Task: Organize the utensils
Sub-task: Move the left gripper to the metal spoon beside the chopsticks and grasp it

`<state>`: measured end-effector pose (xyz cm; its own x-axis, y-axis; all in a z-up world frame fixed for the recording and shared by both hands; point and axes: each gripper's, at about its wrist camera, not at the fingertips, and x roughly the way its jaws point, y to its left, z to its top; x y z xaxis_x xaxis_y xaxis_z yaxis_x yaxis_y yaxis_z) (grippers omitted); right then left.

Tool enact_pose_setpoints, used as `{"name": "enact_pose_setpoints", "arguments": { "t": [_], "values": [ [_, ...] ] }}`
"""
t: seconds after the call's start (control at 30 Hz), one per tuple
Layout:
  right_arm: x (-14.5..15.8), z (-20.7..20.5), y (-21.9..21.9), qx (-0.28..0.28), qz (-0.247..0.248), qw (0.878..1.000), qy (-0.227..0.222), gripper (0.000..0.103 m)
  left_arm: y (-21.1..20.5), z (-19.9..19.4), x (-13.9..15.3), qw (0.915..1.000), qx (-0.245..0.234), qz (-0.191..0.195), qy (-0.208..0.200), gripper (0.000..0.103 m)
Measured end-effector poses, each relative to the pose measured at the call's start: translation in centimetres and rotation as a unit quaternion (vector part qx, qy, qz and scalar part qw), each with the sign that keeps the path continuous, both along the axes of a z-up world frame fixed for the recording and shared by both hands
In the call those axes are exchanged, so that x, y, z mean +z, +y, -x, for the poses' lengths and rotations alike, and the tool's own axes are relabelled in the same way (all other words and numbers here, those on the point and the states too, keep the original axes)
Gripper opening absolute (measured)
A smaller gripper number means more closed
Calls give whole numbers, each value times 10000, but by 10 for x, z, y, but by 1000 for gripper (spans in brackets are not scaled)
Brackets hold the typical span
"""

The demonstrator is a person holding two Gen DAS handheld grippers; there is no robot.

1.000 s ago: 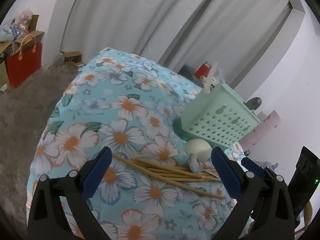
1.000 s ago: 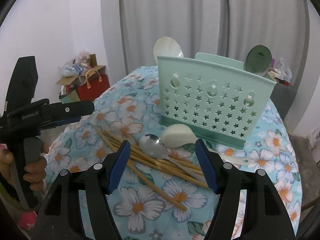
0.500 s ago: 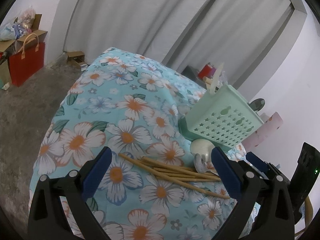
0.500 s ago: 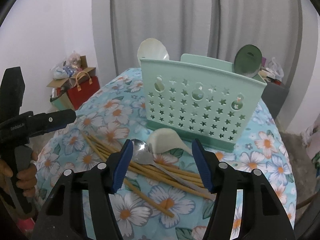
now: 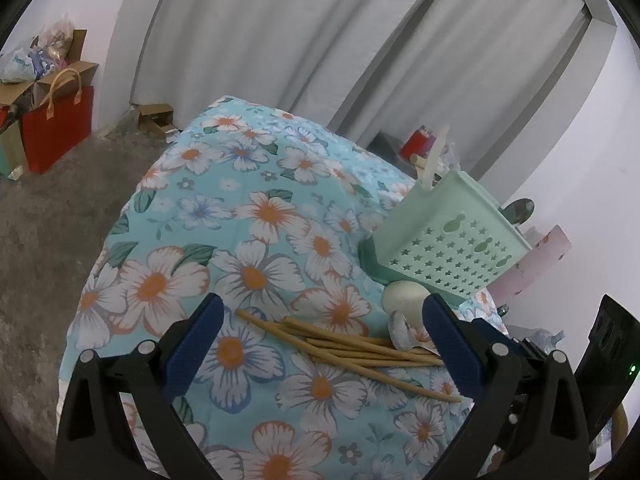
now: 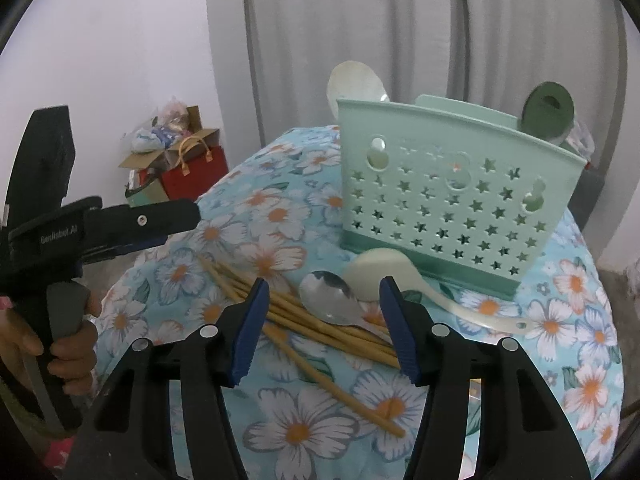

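A pile of wooden chopsticks (image 5: 352, 350) (image 6: 320, 332) lies on the floral tablecloth. A metal spoon (image 6: 328, 304) (image 5: 400, 328) rests on the pile, and a cream ladle (image 6: 380, 274) (image 5: 404, 298) lies beside it against the mint green utensil holder (image 6: 452, 204) (image 5: 444, 248). The holder has a cream spoon (image 6: 352, 84) and a dark green utensil (image 6: 548, 112) standing in it. My right gripper (image 6: 324, 320) is open and empty, its fingers straddling the metal spoon from above. My left gripper (image 5: 320, 336) is open and empty over the chopsticks, and it also shows in the right wrist view (image 6: 160, 220).
The round table (image 5: 240, 208) drops off on all sides. A red bag (image 5: 56, 128) and cardboard boxes sit on the floor by the wall. A pink roll (image 5: 536, 264) lies behind the holder. Grey curtains hang at the back.
My right gripper has come down and forward, closer to the metal spoon and the holder. My left gripper has drawn back a little, and the chopsticks sit lower between its fingers.
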<state>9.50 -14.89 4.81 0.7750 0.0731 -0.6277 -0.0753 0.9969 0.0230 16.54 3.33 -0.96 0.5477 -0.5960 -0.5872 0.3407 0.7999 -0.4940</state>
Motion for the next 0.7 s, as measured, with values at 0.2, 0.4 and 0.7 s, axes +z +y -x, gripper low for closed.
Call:
{"name": "enact_pose_setpoints", "arguments": {
  "t": [0.2,0.4,0.7],
  "values": [
    [4,8,-17,-290,70,9995,-51,54,-16,2,9,9982,-482,322,-153,97],
    [12,18,-56,-857,-51,9962,-142,52,-49,-1,11,9909,-1235,526,-126,74],
    [8,23,-78,-1022,-176,9944,-178,52,-93,-21,-23,9811,-1784,-145,742,37]
  ]
}}
